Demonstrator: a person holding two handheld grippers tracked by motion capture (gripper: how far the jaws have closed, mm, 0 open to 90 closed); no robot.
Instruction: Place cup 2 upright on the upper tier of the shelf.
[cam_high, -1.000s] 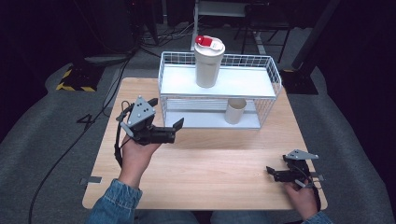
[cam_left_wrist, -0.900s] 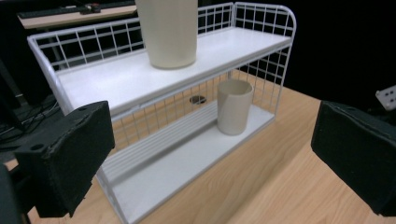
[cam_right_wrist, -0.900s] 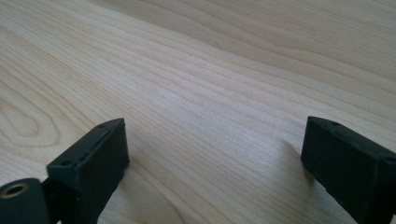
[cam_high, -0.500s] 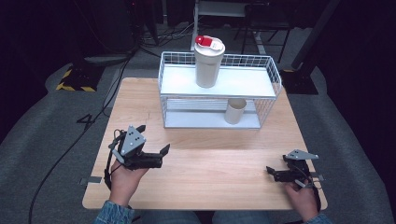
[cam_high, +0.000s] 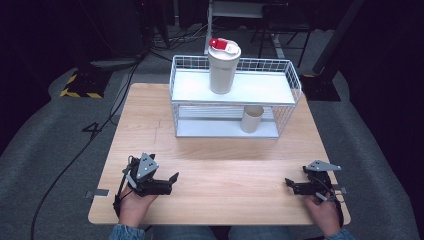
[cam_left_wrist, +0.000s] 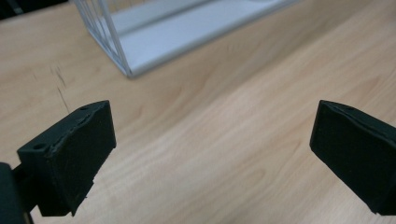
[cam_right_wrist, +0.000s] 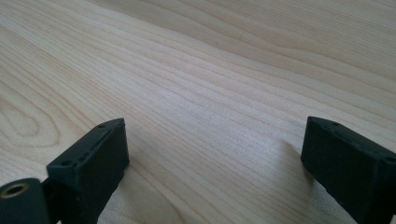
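A lab or recording studio, dimly lit around one bright work table

A light wooden table (cam_high: 220, 165) stands on grey carpet (cam_high: 45, 145); black cables (cam_high: 75, 155) trail at left; yellow-black hazard tape (cam_high: 79, 86) lies far left; dark stands and equipment legs (cam_high: 280, 30) crowd the far side

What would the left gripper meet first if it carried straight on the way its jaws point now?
Probably the near bottom corner of the white wire rack. The left gripper is open over bare table, with nothing between; depth is hard to judge.

Overhead looks forward; tool cameras skim table (cam_high: 225, 175).
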